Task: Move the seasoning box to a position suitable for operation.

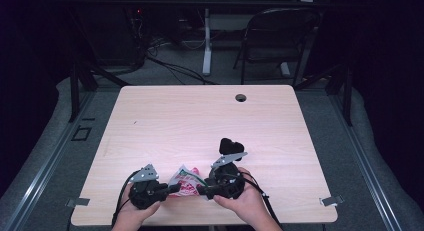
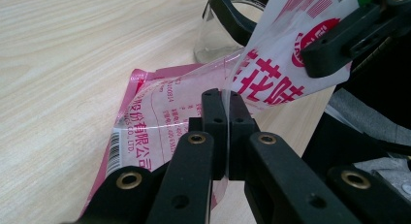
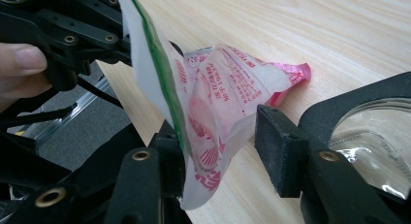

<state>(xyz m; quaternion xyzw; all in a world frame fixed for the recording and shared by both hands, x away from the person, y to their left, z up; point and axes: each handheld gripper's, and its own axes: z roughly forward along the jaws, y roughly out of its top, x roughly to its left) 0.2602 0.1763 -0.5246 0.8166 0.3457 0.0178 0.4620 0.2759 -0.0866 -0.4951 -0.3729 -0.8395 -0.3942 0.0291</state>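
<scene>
- Left gripper (image 2: 226, 132): jaws clamped on the plastic packet (image 2: 160, 117), lifted at the tabletop's (image 1: 200, 116) near edge.
- Right gripper (image 3: 220, 151): jaws apart around the packet's other end; judged next: close, then pull it open.

On the clear plastic packet printed in pink and red (image 2: 160, 117), the Latin letters "CO., LTD." can be read beside a barcode at its near left corner, under a row of Chinese characters. Large red Chinese characters are printed on its raised white part at the right, below a red round mark. Smaller red print on the packet (image 3: 228, 88) cannot be made out.
</scene>
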